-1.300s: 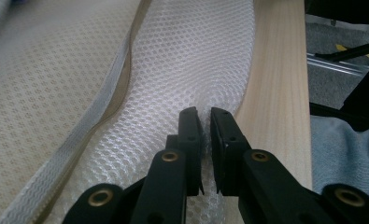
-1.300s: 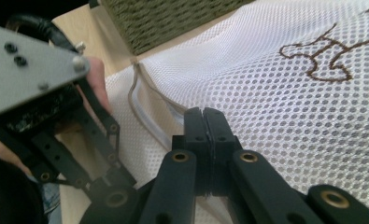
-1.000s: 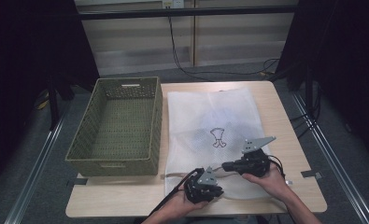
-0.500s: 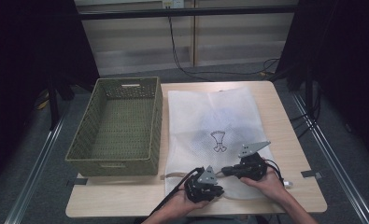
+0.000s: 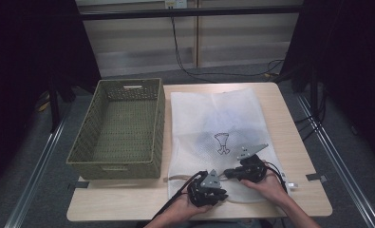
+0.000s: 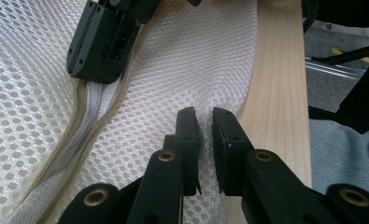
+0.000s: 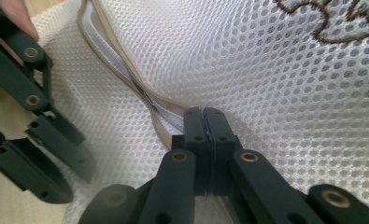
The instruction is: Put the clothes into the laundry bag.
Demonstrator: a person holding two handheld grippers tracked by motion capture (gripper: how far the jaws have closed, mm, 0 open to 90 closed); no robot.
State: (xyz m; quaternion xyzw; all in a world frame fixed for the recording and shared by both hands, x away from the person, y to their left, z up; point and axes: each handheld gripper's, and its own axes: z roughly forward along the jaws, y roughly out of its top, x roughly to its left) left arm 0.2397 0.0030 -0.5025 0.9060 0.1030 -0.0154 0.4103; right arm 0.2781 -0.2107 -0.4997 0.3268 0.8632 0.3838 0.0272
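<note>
on the left of the table (image 5: 296,142) sits a green basket (image 5: 118,127), with a white mesh bag (image 5: 216,118) lying flat just beside it. a small brown drawing (image 5: 221,143) sits in the middle of the bag.

near the front edge, the high view shows the left gripper (image 5: 208,189) and the right gripper (image 5: 242,172) close together on the bag's near end, a hand behind each one. from up there you cannot tell how the jaws stand.

the left gripper view is much closer. the left gripper (image 6: 204,122) has a thin gap between its jaws, with a fold of mesh bag (image 6: 32,107) in the gap, and the jaws have just opened a little. the zip (image 6: 86,119) runs off to the left, where the right gripper (image 6: 102,44) sits on it. bare wood shows at the right.

the right gripper view shows the right gripper (image 7: 204,120) pressed tight on the zip (image 7: 166,116) edge. the brown drawing (image 7: 331,21) peeks in at the top right, and the left gripper (image 7: 28,126) is at the left.
</note>
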